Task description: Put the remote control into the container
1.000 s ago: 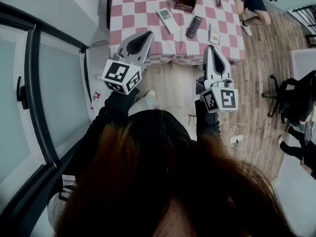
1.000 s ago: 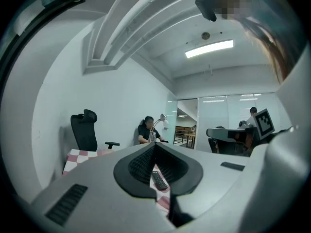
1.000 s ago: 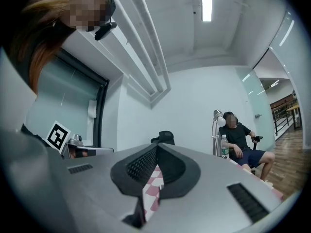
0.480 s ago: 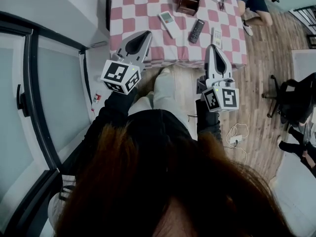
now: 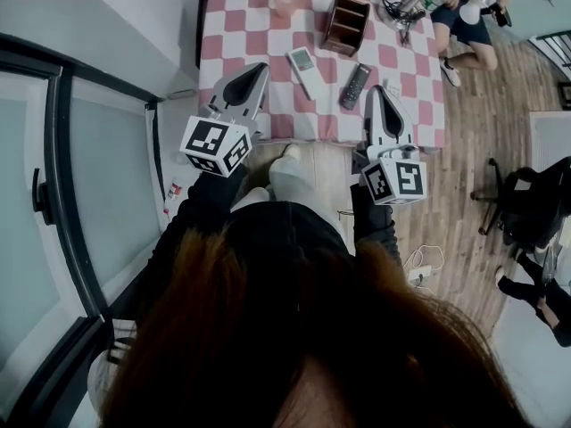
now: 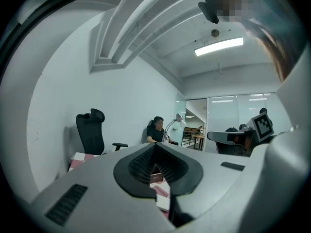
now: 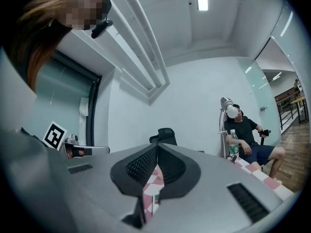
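Left gripper: jaws together, nothing between them, held level above the near edge of the table. Right gripper: jaws together too, empty, also level at the near edge, further right. Each is held by a black-sleeved hand; the marker cubes face the head camera.

The table has a pink-and-white checked cloth. The white remote control lies flat on the cloth, between the two gripper tips and a little beyond them. The black remote control lies flat just ahead and left of the right gripper tip, near the white one but not touching it. The container, a brown wooden box with compartments, stands upright further back, apart from both remotes and with neither inside.

A pink cup stands left of the container. A seated person is at the far right corner of the table. An office chair stands on the wooden floor to the right.
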`<state>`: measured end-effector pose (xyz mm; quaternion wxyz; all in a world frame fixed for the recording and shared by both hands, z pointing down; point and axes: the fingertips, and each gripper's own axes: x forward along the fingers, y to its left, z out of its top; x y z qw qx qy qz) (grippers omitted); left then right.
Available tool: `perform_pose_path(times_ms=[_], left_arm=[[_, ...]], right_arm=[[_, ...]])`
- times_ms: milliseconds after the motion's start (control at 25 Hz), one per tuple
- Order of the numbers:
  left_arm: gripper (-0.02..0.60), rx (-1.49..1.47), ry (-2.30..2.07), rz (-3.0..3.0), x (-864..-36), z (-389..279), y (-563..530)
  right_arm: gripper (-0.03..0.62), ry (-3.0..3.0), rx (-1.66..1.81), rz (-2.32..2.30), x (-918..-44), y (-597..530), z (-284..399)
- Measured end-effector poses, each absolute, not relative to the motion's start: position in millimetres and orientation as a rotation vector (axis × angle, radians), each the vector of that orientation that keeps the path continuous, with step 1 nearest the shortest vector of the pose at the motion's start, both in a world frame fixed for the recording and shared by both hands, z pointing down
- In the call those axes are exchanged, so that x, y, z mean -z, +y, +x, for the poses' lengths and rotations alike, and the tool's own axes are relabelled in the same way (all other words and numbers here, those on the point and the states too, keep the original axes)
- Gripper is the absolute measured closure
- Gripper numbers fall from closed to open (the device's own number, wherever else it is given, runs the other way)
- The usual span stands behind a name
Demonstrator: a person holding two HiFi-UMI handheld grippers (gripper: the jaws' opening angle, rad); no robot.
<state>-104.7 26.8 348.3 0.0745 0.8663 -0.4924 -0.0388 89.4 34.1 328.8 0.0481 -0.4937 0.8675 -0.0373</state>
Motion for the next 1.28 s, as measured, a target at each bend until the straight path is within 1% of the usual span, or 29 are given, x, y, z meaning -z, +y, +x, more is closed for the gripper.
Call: perform_pose_path(times_ms=[440, 760, 1000, 1280], left_arm=[[0.572, 0.135, -1.544, 2.589, -336, -87, -46], [0.572, 0.143, -1.576, 2.575, -336, -74, -82], [0.572, 0.196, -1.545, 2.585, -337, -62, -100], [0.572, 0.155, -1.543, 2.578, -344, -56, -119]], right_arm=[[0.576, 2.659, 0.104, -1.427, -310, -51, 103], [0.576, 2.673, 0.123, -1.406, -313, -87, 121], [0.576, 2.671, 0.224, -1.455, -325, -103, 135], [0.576, 2.686, 0.349, -1.521, -352, -113, 140]])
